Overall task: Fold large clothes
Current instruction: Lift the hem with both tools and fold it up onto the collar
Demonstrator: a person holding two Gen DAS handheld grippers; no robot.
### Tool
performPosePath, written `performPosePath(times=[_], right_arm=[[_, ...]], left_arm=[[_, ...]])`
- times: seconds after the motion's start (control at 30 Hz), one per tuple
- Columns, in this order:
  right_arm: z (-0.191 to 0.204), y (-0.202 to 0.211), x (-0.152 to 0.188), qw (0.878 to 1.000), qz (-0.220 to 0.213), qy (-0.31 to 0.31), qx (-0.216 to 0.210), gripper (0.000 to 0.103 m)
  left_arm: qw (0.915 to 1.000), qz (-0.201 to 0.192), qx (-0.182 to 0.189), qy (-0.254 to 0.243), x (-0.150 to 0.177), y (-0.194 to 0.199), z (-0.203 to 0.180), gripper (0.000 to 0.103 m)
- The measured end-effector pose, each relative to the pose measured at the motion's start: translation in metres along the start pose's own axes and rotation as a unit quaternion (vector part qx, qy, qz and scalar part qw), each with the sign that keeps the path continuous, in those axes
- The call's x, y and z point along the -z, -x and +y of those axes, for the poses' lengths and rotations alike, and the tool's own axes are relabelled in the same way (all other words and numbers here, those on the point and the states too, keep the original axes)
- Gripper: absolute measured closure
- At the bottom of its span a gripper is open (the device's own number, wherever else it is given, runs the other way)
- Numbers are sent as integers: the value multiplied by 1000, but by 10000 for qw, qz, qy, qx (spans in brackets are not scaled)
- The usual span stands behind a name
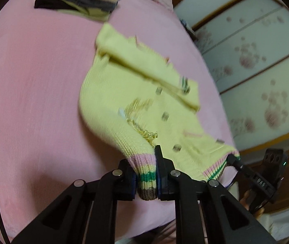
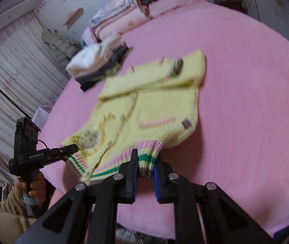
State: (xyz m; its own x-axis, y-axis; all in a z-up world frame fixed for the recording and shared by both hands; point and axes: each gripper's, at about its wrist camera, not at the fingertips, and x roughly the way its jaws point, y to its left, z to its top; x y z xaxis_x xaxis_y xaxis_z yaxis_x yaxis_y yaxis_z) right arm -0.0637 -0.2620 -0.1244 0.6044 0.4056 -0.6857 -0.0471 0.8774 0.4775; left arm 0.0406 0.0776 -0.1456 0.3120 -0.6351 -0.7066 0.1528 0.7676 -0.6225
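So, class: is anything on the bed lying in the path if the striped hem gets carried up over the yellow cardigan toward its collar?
Nothing visible. Both grippers, left gripper and right gripper, already clamp the hem of the yellow cardigan. The stack of folded clothes sits beyond the collar, apart from it.

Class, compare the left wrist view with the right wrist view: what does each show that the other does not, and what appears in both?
Only the left wrist view shows the floral sliding wardrobe doors.

Only the right wrist view shows the curtains, a padded jacket hanging by them, folded bedding at the headboard, and the person's left hand.

Both show the yellow cardigan on the pink bed, both tongs clamped on its striped hem, and a stack of folded clothes.
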Motion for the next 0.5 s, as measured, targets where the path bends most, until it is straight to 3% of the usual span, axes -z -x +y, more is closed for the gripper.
performPosePath(times=[0.17, 0.5], right_arm=[[-4, 0, -47, 9994, -319, -65, -81, 91], [-25, -55, -144, 9986, -471, -101, 220, 91]], left_arm=[[9990, -323, 225, 208, -54, -1, -9, 91], [9982, -510, -121, 303, -151, -57, -9, 91]])
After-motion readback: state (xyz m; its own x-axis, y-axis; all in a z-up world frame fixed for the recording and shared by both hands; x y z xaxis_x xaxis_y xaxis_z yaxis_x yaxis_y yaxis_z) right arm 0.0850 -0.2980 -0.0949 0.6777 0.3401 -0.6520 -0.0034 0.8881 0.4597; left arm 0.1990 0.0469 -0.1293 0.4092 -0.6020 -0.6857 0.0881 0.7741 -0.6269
